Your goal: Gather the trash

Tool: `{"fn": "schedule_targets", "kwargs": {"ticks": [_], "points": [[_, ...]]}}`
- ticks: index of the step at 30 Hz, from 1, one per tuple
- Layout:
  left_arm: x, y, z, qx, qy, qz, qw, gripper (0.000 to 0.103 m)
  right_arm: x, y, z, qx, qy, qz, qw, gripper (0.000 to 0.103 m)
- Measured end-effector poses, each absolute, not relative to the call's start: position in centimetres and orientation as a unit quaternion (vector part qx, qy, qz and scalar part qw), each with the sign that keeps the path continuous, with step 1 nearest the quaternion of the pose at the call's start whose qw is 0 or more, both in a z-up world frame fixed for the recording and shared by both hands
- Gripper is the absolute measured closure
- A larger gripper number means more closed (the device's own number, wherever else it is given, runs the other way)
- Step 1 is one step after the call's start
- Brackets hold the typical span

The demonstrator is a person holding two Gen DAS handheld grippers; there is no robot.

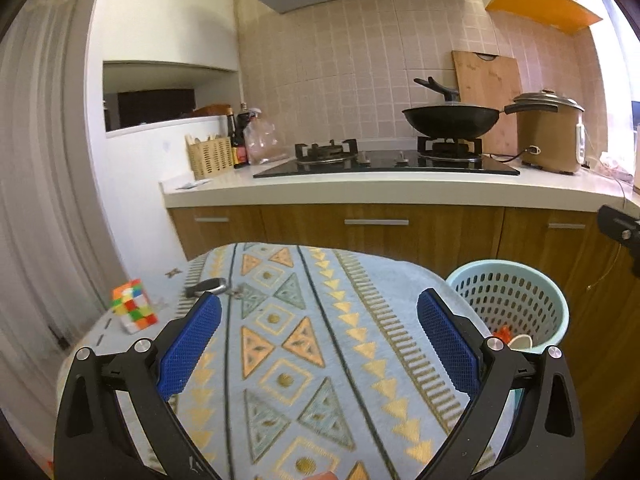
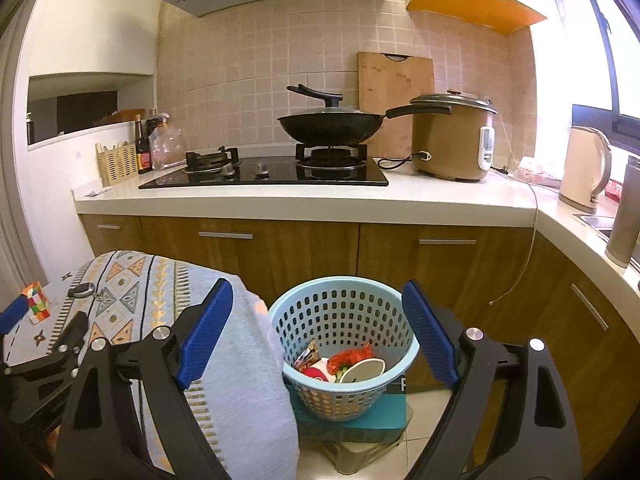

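Trash is in the basket; both grippers are empty.
On the patterned cloth [image 1: 304,344] only a puzzle cube [image 1: 134,306] and key fob [image 1: 208,287] remain; left gripper [image 1: 318,340] gapes empty; right gripper [image 2: 318,332] spread above the blue basket [image 2: 344,320] holding wrappers [image 2: 348,360] and a cup [image 2: 366,370], apparently near done.

Small table [image 1: 360,360] covered by patterned blue-and-gold cloth [image 1: 288,344]; cloth draped over right edge. On cloth, far left: multicoloured puzzle cube [image 1: 133,306]; black key fob [image 1: 208,287] with keys just beside it, apart from cube.

Kitchen counter [image 2: 304,204] behind table, white top. On it: black glass hob [image 2: 264,174], wok [image 2: 332,122] on right burner; brown rice cooker [image 2: 454,138]; woven utensil holder [image 2: 116,164]; dark bottles [image 2: 145,146]; kettle [image 2: 586,168].

Tiled floor [image 2: 424,416]: teal box [image 2: 360,420] observed, basket [image 2: 344,344] resting on it.
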State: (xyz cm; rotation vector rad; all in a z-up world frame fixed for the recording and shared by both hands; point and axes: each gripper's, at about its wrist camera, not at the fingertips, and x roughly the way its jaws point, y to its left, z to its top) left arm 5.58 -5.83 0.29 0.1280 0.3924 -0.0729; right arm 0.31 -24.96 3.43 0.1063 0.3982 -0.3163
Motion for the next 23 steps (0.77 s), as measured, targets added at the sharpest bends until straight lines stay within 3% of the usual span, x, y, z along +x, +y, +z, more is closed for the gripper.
{"fn": "schedule_targets", "kwargs": {"ticks": [15,23], "points": [[2.3,-4.2,2.0,0.056,0.182,-0.007,0.982,0.008,-1.0,-24.3,3.1,0.057,0.210,-0.152,0.964,0.019],[3.1,-2.7,1.8,0.026,0.215,-0.032,0.976,0.008,-0.5,-23.8,2.8,0.051,0.214,-0.150,0.964,0.019]]}}
